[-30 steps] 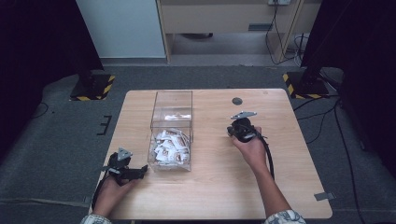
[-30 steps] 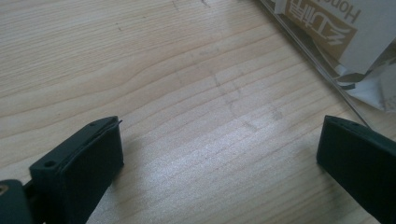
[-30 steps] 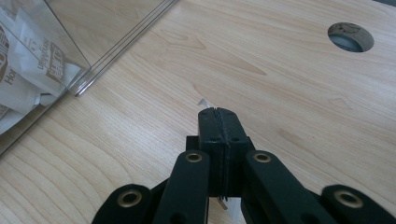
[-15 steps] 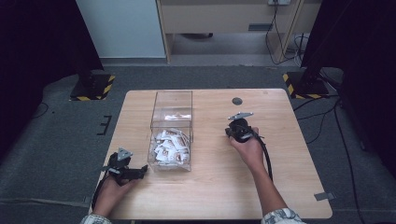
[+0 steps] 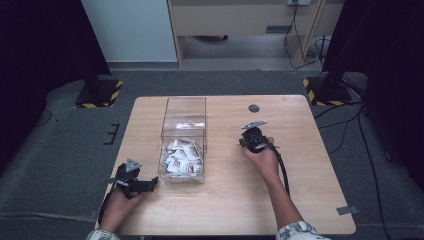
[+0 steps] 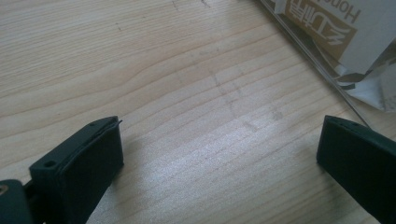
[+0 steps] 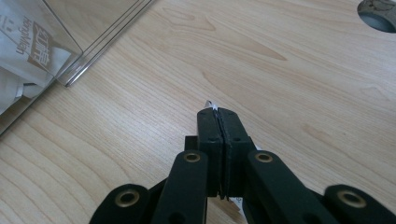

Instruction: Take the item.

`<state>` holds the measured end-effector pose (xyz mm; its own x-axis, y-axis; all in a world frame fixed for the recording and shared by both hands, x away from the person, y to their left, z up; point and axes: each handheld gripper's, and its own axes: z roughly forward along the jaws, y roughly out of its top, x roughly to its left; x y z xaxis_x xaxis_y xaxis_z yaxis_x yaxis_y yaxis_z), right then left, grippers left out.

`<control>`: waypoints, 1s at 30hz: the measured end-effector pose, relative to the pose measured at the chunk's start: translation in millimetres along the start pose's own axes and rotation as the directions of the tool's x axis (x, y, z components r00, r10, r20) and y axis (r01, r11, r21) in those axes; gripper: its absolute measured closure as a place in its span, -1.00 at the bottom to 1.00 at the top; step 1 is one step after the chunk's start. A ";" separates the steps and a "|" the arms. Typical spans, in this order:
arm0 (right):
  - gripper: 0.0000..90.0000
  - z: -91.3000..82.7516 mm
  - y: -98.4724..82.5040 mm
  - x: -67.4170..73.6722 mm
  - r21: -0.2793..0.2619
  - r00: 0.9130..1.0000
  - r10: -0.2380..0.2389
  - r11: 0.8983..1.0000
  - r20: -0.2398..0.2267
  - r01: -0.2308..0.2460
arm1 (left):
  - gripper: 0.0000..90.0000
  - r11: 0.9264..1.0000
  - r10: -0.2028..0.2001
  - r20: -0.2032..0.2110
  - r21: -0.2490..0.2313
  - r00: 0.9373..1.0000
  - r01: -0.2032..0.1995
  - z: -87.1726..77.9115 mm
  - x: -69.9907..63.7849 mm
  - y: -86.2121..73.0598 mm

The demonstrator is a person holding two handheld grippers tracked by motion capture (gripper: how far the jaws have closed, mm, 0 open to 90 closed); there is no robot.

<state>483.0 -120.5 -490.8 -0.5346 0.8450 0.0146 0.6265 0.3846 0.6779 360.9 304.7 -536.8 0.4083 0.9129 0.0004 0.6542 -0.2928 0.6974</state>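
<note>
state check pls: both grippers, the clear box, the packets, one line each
left gripper: jaws wide open, nothing between them, low over bare wood beside the box.
right gripper: jaws shut on a thin white packet; its corner pokes past the tips.
clear box: upright on the table, top open.
packets in box: loose pile of white sachets at the near end.

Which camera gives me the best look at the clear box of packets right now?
The high view: the whole clear box stands mid-table with the white packets heaped in its near end. The left gripper view catches one bottom edge and a printed packet; the right gripper view shows just a corner and a packet behind the wall.
</note>
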 end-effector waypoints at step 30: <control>-0.08 -11.3 3.0 0.3 -0.012 0.999 0.043 0.999 0.006 -0.043 | -1.00 1.000 0.000 0.000 -0.001 1.000 0.000 0.1 0.0 0.0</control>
<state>478.3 -123.2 -480.4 -0.5037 0.8630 0.0388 0.6419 0.3438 0.6854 360.9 304.7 -536.9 0.4081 0.9129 0.0001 0.6534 -0.2921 0.6984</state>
